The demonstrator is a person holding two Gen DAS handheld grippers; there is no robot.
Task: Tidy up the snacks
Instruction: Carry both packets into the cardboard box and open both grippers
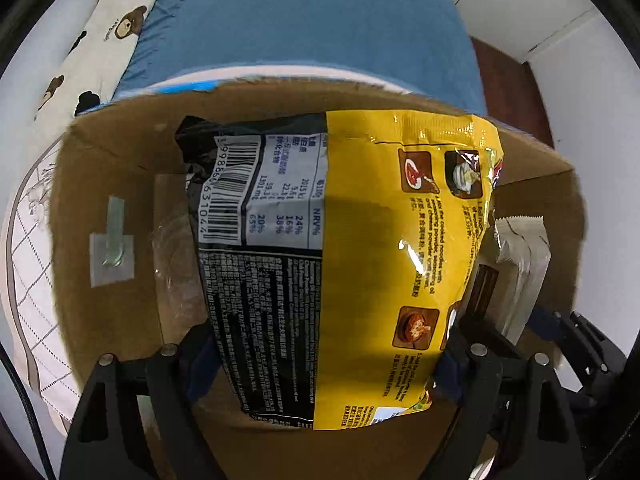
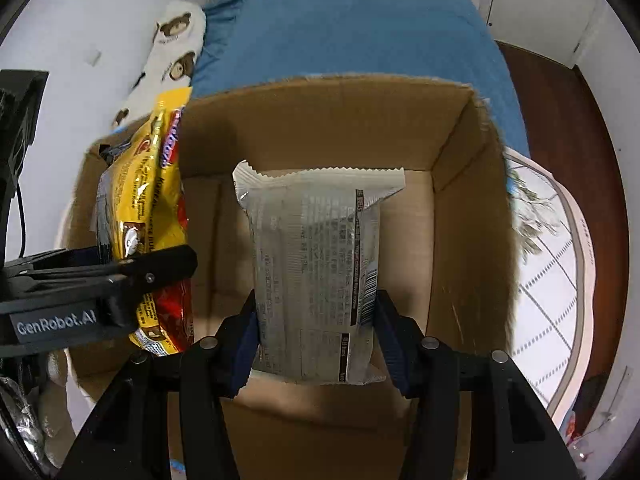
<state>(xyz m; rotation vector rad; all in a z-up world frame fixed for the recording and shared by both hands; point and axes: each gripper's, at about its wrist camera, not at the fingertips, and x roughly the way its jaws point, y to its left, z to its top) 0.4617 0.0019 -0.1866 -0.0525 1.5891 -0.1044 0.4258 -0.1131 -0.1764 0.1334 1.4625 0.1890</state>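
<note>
Black tongs point(image 2: 316, 344) with blue pads point(image 2: 246, 344), silver screws, white "GenRobot.AI" lettering.

yellow-and-black noodle packet point(image 1: 340, 264), silver-white snack packet point(image 2: 316, 276), brown cardboard box point(image 2: 464, 216)

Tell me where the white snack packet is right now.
The white snack packet is clamped in the right claw, held over the open cardboard box, to the right of the yellow noodle bag.

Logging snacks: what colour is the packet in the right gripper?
Silvery white packet, clearest in right wrist view.
</note>
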